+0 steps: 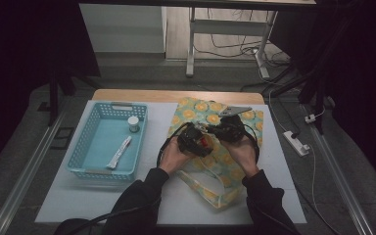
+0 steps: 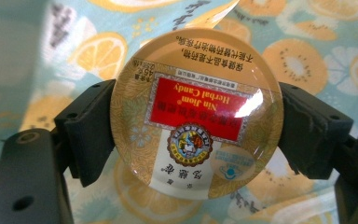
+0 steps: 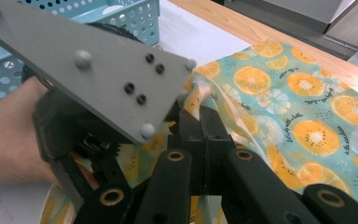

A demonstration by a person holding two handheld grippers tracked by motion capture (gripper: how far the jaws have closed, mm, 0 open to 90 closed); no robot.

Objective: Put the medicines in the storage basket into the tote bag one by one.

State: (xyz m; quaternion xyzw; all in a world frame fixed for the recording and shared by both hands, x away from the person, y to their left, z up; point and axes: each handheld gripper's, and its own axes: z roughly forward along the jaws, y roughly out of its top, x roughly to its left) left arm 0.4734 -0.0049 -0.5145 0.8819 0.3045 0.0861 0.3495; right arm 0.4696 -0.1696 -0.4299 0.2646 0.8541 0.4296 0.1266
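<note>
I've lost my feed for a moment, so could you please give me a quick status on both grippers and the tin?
Left gripper shut on round candy tin, over the fruit-print bag. Right gripper shut, pinching the bag's edge. Nothing in the way.

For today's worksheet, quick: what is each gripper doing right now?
Left gripper: shut on the herbal candy tin.
Right gripper: shut on the fruit-print bag's edge.

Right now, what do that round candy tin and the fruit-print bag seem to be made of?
The Nin Jiom herbal candy tin looks like printed metal with a glossy lacquer: a bright glare streak crosses its gold lid, though coated plastic is possible. The fruit-print bag seems to be thin woven cloth, matte, since it creases softly where the right gripper's fingers pinch its edge.
</note>
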